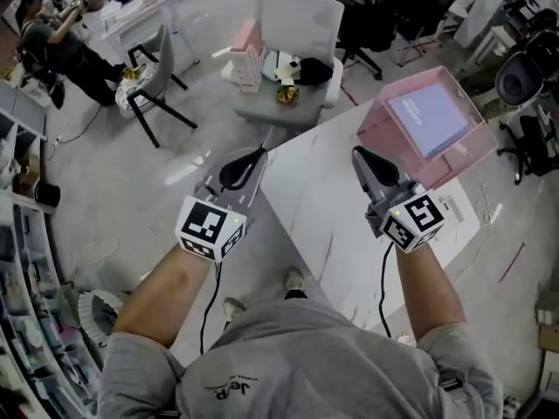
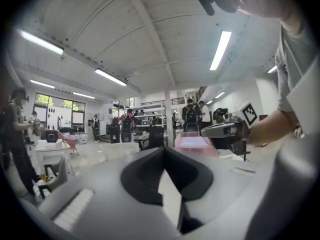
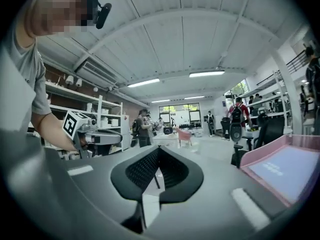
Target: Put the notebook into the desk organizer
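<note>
A lavender notebook (image 1: 428,119) lies flat inside the pink desk organizer (image 1: 377,131) at the far right of the white table (image 1: 349,234). Both grippers hover over the table's near corner, well short of the organizer. My left gripper (image 1: 238,171) is shut with nothing between its jaws; its tips (image 2: 164,149) meet. My right gripper (image 1: 362,157) is also shut and empty, and its tips (image 3: 159,148) touch. In the right gripper view the organizer (image 3: 260,160) sits at the right with the notebook (image 3: 290,171) in it. The left gripper view shows the organizer (image 2: 192,143) ahead and the right gripper (image 2: 227,130) beside it.
A grey chair (image 1: 293,55) with a pink object and small items on it stands just beyond the table. Another grey chair (image 1: 153,81) and a seated person (image 1: 52,42) are at the far left. Black office chairs (image 1: 524,77) are at the right, shelving (image 1: 22,234) along the left.
</note>
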A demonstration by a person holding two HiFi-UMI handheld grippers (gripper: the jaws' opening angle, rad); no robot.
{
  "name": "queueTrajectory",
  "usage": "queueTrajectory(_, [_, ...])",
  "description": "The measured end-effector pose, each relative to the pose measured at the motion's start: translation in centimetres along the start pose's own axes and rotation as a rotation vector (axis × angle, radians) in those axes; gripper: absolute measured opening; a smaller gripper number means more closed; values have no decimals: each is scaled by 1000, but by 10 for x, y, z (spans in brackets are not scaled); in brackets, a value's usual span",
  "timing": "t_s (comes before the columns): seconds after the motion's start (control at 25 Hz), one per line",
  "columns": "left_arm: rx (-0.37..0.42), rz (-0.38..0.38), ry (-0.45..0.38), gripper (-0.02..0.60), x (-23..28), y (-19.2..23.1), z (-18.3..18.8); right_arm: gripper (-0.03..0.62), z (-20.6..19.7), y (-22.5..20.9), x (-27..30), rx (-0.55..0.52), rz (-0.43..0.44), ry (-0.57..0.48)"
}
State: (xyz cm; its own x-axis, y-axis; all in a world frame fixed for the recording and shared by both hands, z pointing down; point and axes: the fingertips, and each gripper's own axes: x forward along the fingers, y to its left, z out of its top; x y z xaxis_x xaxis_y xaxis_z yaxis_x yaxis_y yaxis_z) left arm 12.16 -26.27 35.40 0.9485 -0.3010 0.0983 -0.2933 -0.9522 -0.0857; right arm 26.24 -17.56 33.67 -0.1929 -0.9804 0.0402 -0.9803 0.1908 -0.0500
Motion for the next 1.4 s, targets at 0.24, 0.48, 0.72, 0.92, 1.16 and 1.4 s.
queueTrajectory(0.24, [-56,219,40,58,-149,64,-48,2,-25,134,89,7,233,43])
queueTrajectory(0.48, [-99,420,62,58,-279,112,-89,2,-47,242,148,32,362,69])
queueTrajectory(0.72, [-190,538,88,58,-381,129,-134,2,-79,327,185,44,451,113])
queueTrajectory(0.92, [-227,587,80,58,-427,134,-153,2,-99,372,201,45,500,143])
queueTrajectory(1.16, [-252,606,87,58,-456,133,-166,2,-114,405,207,51,530,170])
queueTrajectory(1.4, [-246,610,70,58,-463,143,-162,2,-110,408,214,45,514,172])
